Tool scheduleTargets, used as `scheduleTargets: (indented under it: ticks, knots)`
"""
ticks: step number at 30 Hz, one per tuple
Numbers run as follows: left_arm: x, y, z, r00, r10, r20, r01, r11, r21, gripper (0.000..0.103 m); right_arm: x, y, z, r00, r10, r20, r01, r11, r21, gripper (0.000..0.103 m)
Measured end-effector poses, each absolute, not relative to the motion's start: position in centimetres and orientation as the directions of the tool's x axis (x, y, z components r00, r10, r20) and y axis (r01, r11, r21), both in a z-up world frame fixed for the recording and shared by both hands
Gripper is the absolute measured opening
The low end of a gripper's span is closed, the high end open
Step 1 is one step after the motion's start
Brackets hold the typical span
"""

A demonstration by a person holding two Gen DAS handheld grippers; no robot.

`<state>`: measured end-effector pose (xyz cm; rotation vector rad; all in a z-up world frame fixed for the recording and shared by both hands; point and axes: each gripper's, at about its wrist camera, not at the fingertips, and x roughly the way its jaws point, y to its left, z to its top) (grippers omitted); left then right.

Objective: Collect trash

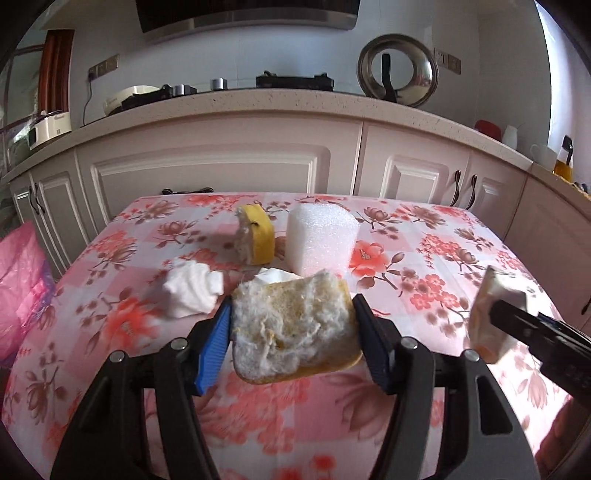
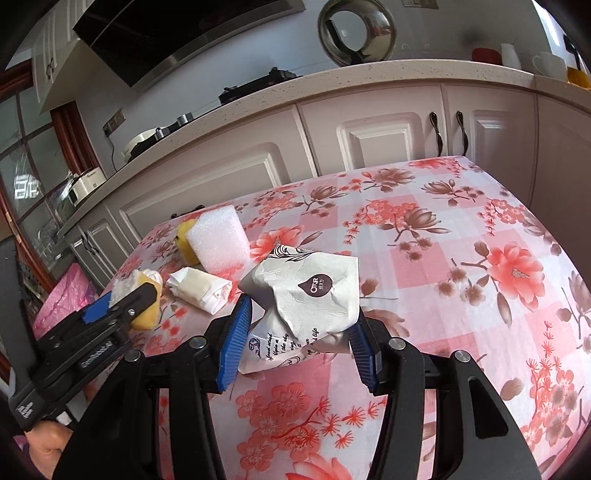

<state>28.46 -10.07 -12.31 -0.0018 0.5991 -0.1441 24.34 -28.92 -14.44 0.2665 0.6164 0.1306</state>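
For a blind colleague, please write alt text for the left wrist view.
The left gripper holds a yellow sponge piece above a floral table. Behind lie a tissue, another sponge and a foam block.

Torn yellow sponge chunk lifted off table — crumpled printed paper wrapper lifted too.

Home kitchen. Speckled stone counter over cream panelled cabinets with dark handles. Gas hob on the counter, range hood above it. Steel pan lid propped against the wall, wall sockets, small appliance at left. Table with a floral cloth in front.
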Motion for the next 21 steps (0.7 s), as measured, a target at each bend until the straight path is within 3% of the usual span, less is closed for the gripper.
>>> scheduleTargets:
  ticks: [21]
  knots:
    - [20.4, -5.2, -10.6, 0.872, -0.108, -0.477, 0.101, 0.994, -0.041, 0.062, 20.7, -22.9, -12.6, 0.808, 0.26, -0.528, -0.182, 0.964, 0.196, 0.049]
